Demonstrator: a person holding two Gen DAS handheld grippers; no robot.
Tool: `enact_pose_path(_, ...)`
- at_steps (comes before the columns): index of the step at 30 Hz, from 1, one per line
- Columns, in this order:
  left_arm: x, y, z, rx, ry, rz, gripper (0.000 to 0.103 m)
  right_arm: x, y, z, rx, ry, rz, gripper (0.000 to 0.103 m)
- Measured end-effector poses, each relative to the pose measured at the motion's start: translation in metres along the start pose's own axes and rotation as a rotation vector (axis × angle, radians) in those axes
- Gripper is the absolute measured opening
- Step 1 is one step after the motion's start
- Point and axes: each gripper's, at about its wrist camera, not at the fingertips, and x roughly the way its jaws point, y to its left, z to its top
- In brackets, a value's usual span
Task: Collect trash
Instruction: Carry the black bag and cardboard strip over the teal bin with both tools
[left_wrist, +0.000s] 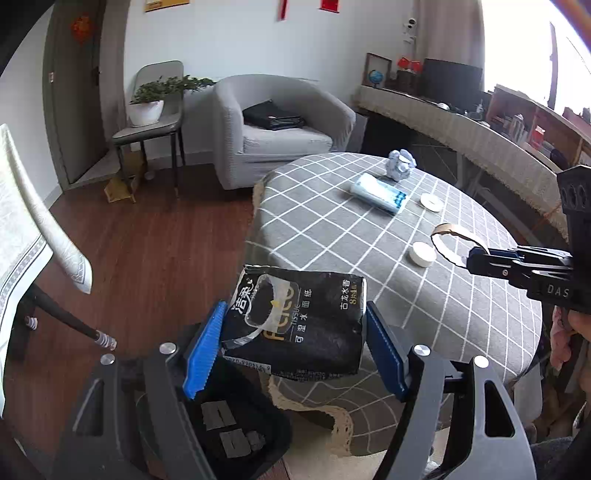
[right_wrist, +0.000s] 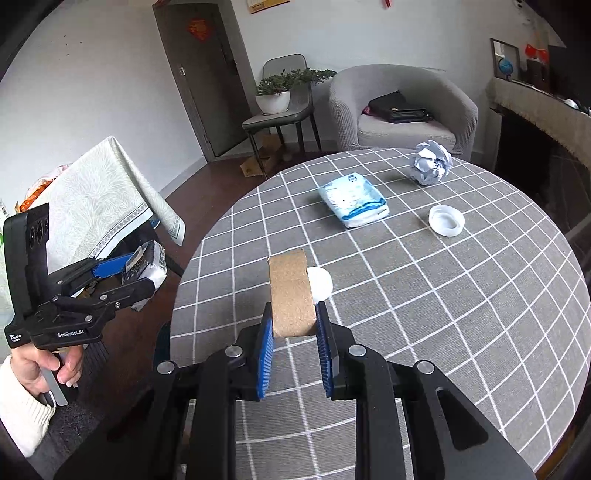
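Note:
My left gripper (left_wrist: 295, 319) is shut on a black tissue pack (left_wrist: 295, 321), held off the table's left edge above a black bin (left_wrist: 236, 439) on the floor; it also shows in the right wrist view (right_wrist: 122, 275). My right gripper (right_wrist: 293, 314) is shut on a flattened brown cardboard roll (right_wrist: 291, 295), held over the table; the roll shows in the left wrist view (left_wrist: 448, 242). On the grey checked table (right_wrist: 443, 295) lie a crumpled paper ball (right_wrist: 430, 162), a blue-white tissue pack (right_wrist: 352, 203), an upturned white lid (right_wrist: 446, 220) and a white cap (right_wrist: 320, 282).
A grey armchair (right_wrist: 402, 107) with a black bag, a chair with a potted plant (right_wrist: 275, 94) and a cardboard scrap on the floor stand beyond the table. Another cloth-covered table (right_wrist: 96, 199) is at the left. A long sideboard (left_wrist: 461, 133) runs along the right wall.

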Motion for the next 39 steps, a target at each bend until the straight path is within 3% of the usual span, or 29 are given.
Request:
enact_pose_path(8,-0.009,0.049,-0.021,-0.110,0.012,0.116,0.075,0.012,0.051,0.003,-0.074,0.011,0.057,0.021)
enact_pose_path(13,-0.007,0.067,-0.032,-0.098,0.033,0.169,0.075,0.025,0.075,0.005,-0.107,0.031,0.087,0.021)
enact_pose_path(27,0.029,0.122,-0.076,-0.133,0.201,0.206,0.075,0.075,0.149,0.013,-0.198,0.103,0.156,0.021)
enact_pose_path(39,0.062,0.153,-0.122,-0.169,0.396,0.180,0.076,0.147,0.192,-0.008,-0.273,0.276,0.141,0.021)
